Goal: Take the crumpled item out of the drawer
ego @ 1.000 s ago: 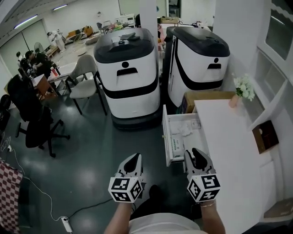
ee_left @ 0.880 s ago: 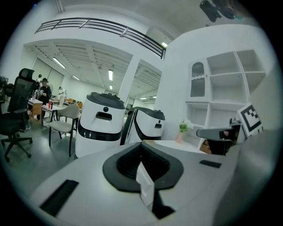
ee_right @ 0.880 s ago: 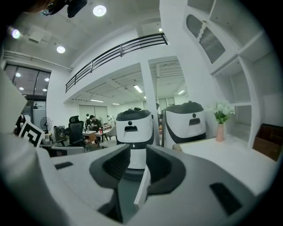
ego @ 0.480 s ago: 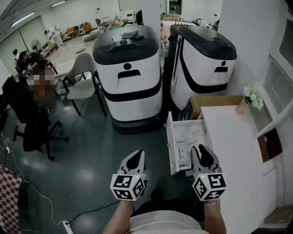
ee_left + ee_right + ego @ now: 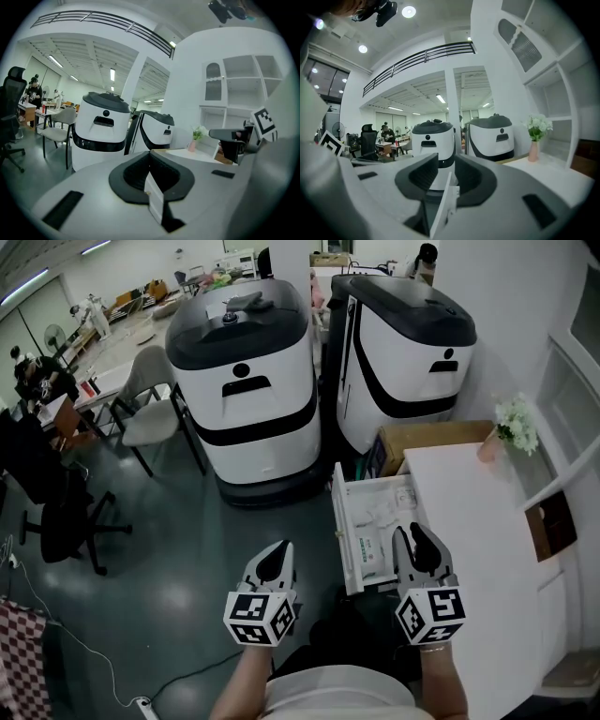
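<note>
A white drawer (image 5: 339, 521) stands pulled out from the white desk (image 5: 469, 521). A crumpled white item (image 5: 384, 509) lies in its far half, and a flat printed packet (image 5: 367, 549) lies nearer me. My right gripper (image 5: 415, 535) hovers at the drawer's near right corner; its jaws stand a narrow gap apart and hold nothing (image 5: 446, 161). My left gripper (image 5: 278, 554) hangs over the floor to the left of the drawer, with its jaws together and empty (image 5: 150, 153). Neither gripper touches the crumpled item.
Two big white and black machines (image 5: 248, 399) (image 5: 403, 352) stand beyond the drawer. A cardboard box (image 5: 422, 435) sits behind the desk, and a flower vase (image 5: 511, 423) stands on its far corner. A beige chair (image 5: 150, 418) and a black office chair (image 5: 47, 493) are on the left.
The view has shifted, and the drawer sits a little nearer. The right gripper's tip has come up beside the drawer's near end. The left gripper keeps its place beside it.
</note>
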Available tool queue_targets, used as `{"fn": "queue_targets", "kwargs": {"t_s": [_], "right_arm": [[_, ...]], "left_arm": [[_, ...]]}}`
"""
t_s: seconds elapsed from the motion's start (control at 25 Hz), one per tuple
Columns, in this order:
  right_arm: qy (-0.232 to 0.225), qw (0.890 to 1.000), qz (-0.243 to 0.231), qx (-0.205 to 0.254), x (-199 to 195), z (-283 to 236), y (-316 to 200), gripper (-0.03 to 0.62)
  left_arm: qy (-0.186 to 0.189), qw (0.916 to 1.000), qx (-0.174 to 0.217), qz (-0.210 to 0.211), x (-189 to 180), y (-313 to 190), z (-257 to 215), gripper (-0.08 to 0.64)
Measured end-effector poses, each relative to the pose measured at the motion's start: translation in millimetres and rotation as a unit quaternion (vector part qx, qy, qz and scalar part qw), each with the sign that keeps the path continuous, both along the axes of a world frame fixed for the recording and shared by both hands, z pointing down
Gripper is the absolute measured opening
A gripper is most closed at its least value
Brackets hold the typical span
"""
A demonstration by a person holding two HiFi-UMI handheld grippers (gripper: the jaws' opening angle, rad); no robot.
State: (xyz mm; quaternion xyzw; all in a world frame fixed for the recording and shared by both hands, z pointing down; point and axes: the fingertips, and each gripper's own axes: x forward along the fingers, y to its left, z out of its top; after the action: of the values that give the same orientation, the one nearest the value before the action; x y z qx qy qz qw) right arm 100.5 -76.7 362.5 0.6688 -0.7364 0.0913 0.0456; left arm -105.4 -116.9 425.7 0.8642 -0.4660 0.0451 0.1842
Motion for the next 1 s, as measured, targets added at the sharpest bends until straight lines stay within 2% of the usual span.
{"fn": "queue_targets", "kwargs": {"t_s": [0.44,1.0], "right_arm": [[-0.009,1.000,-0.019,-0.004,10,7,-58,0.095],[-0.009,0.997,-0.031,-0.069,40,62,-126,0.095]], "left_arm": [[-0.007,0.9999,0.004,-0.013,9,-44,-2,-0.006],[-0.026,0.9987,-0.026,-0.036,24,-94,18,-0.006]]}}
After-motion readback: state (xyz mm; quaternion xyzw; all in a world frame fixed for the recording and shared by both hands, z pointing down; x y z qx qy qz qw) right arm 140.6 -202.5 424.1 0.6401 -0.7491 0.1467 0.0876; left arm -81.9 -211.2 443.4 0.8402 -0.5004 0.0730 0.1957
